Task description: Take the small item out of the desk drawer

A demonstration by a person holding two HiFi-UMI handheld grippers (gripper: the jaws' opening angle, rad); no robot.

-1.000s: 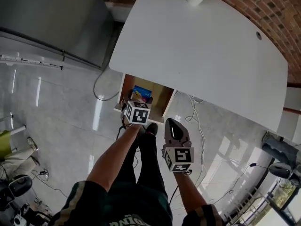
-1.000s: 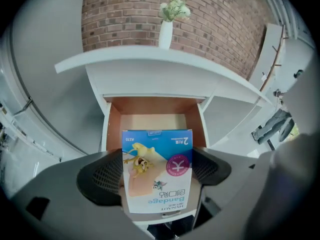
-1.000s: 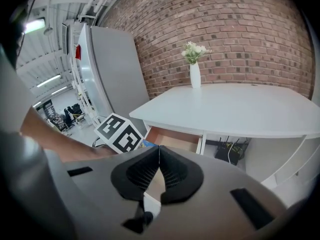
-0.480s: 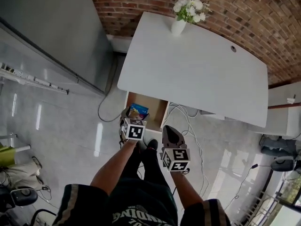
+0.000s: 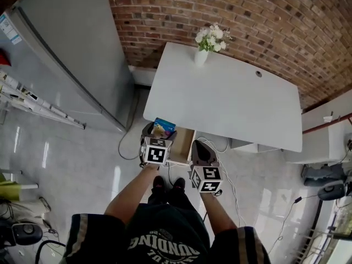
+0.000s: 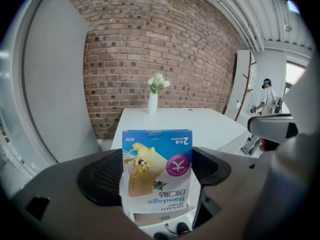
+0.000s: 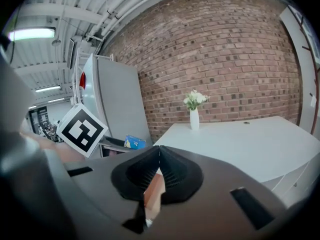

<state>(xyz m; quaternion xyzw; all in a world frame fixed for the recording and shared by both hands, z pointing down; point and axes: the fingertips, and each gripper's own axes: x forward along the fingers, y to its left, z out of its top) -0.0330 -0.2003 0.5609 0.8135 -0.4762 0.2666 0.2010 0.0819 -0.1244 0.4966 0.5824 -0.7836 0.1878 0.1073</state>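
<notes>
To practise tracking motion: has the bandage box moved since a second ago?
Yes. Against the open drawer, the bandage box, held in the left gripper, has shifted from over its inside to its left edge.

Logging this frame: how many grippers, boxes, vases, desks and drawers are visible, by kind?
Grippers: 2, left gripper and right gripper
Bandage box: 1
Vase of flowers: 1
Desk: 1
Drawer: 1
Total: 6
</notes>
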